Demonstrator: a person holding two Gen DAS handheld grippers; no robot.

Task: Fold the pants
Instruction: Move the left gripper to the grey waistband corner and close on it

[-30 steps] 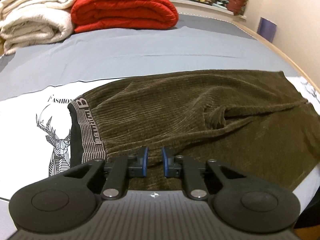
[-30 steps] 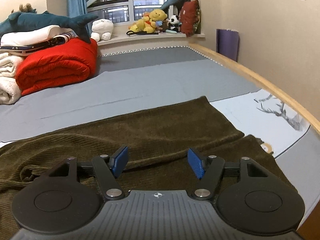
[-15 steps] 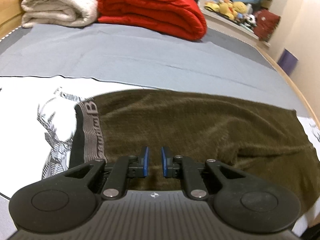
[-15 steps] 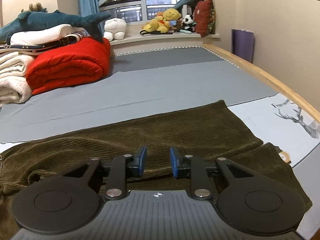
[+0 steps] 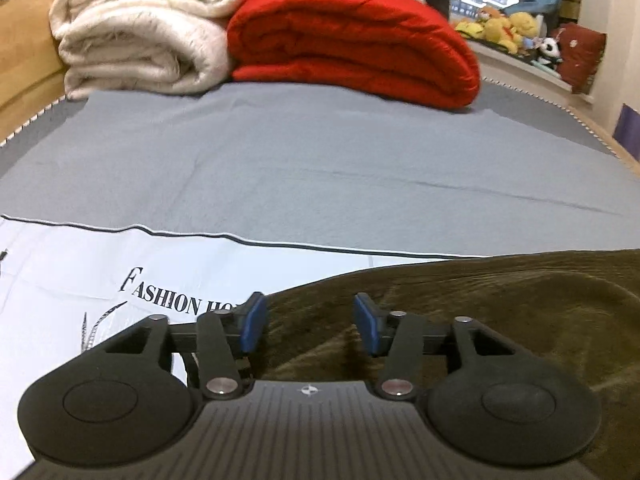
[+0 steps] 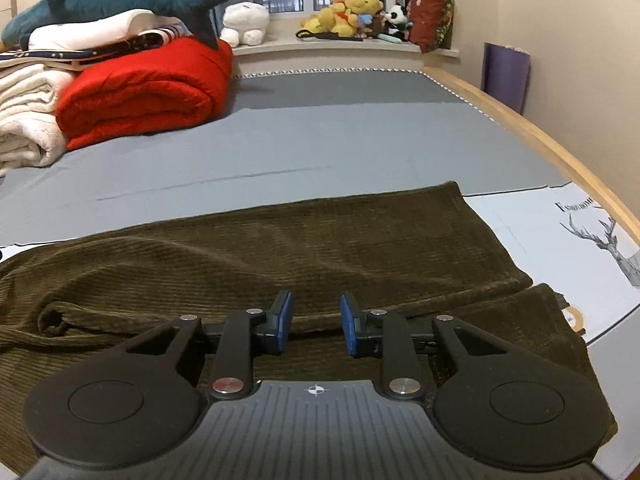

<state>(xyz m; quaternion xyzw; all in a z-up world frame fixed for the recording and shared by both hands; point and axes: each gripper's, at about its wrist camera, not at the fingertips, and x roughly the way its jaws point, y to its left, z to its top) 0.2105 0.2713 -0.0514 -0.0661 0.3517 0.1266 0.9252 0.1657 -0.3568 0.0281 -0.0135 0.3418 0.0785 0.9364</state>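
The pants (image 6: 280,248) lie flat on my bed (image 6: 320,140), on a white printed sheet (image 5: 80,272) that covers the near part of the grey cover. They are dark olive corduroy. Their long axis runs across the bed from side to side, roughly square to the line my tongs point along. In the right wrist view the leg hems point right, toward the wooden bed rail (image 6: 540,140). One leg lies folded over the other, with the lower hem showing just beyond the upper at the near right. My right tongs (image 6: 316,322) sit low over the near edge of the upper leg. Their jaws stand partly closed with a clear gap, and I cannot tell whether the pads press any cloth. My left tongs (image 5: 308,322) are over the left end of the pants, where the cloth meets the white sheet. Their jaws are opening, cloth lies below the gap, and neither pad grips it. Only the left wrist view shows the printed lettering on the sheet. It also gives the closer look at the cream blanket (image 5: 140,28) and red quilt (image 5: 352,40) stacked at the far end of the bed. Only the right wrist view shows the hems, the deer print (image 6: 608,240) and the window sill with soft toys (image 6: 352,12).
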